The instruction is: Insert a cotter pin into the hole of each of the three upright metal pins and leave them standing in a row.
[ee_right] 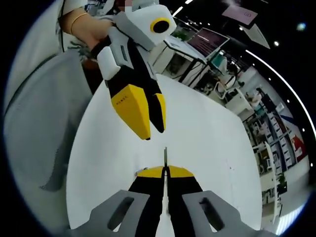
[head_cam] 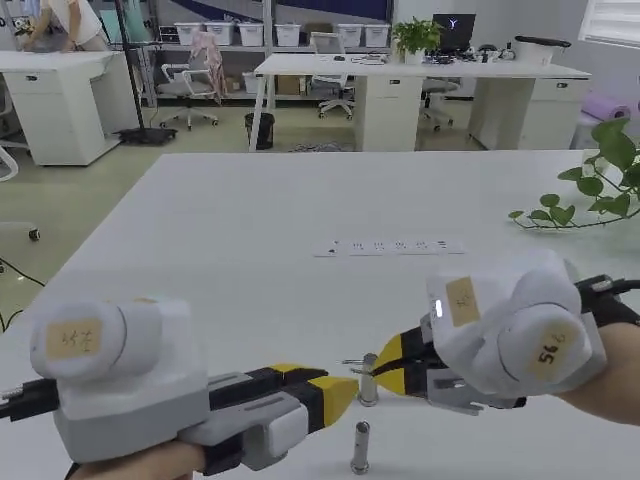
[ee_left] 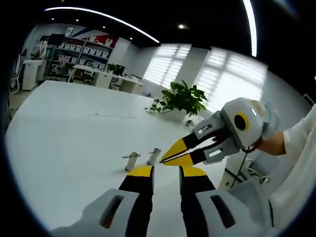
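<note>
Right tool [head_cam: 384,367]: closed on cotter pin [ee_right: 165,157], at head of upright metal pin [head_cam: 368,386]. Left tool [head_cam: 345,392]: slightly parted, empty. Second metal pin [head_cam: 360,447]: bare, on counter [head_cam: 300,200]. Progress: apparently first insertion, rest pending

Silver metal pins [head_cam: 360,446], white table [head_cam: 300,210]

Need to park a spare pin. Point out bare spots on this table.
Crowded: the near edge, where the left gripper and right gripper crowd two metal pins. Free: the table between them and the parts strip, plus its left side.
</note>
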Tool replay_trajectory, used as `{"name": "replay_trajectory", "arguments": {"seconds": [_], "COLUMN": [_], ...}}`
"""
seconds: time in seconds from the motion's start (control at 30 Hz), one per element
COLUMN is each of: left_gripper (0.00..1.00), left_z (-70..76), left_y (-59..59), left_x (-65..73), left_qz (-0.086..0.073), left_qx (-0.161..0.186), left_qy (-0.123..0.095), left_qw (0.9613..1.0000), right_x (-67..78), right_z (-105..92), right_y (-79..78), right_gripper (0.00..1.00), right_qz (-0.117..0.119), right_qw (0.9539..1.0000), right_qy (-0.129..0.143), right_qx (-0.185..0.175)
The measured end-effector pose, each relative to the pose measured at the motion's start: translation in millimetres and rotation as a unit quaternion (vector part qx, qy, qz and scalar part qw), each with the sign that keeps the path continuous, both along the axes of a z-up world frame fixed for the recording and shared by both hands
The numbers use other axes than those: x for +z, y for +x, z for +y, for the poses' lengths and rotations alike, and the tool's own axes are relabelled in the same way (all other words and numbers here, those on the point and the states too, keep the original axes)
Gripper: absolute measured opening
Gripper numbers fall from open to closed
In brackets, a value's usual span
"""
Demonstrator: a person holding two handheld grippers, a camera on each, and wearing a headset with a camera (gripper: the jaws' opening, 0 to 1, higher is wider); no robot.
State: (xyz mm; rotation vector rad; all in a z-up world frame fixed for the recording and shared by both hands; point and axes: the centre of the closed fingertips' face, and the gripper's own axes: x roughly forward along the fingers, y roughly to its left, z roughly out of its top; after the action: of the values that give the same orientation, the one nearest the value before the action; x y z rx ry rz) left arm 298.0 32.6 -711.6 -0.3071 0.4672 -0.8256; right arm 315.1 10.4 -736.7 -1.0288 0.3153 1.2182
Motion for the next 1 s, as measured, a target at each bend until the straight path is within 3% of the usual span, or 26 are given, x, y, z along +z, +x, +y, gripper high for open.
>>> {"name": "replay_trajectory", "arguments": {"seconds": [0.2,0.43,0.83,1.0], "left_gripper": [0.14,0.10,0.01,0.01], "left_z": [-0.7,-4.1,-7.6,-8.0], "left_y": [2.5,2.6,-0.4,-0.3], "left_x": [-5.1,-5.7,-5.1,-5.0], "left_qz": [0.030,0.052,0.070,0.069], "left_qx": [0.013,0.015,0.015,0.015], "left_qy": [-0.025,-0.049,-0.075,-0.077], "left_qw": [0.9992,0.9974,0.9946,0.9945], "right_x": [3.8,9.0,13.8,14.3], "right_z": [4.5,10.7,14.4,14.7], "right_y": [-8.3,-16.9,-23.3,-23.8], "right_gripper": [0.02,0.02,0.02,0.02], "right_qz": [-0.002,-0.011,-0.013,-0.013], "right_qw": [0.9999,0.9996,0.9992,0.9992], "right_qy": [0.006,0.015,0.028,0.030], "right_qx": [0.010,0.022,0.025,0.022]}}
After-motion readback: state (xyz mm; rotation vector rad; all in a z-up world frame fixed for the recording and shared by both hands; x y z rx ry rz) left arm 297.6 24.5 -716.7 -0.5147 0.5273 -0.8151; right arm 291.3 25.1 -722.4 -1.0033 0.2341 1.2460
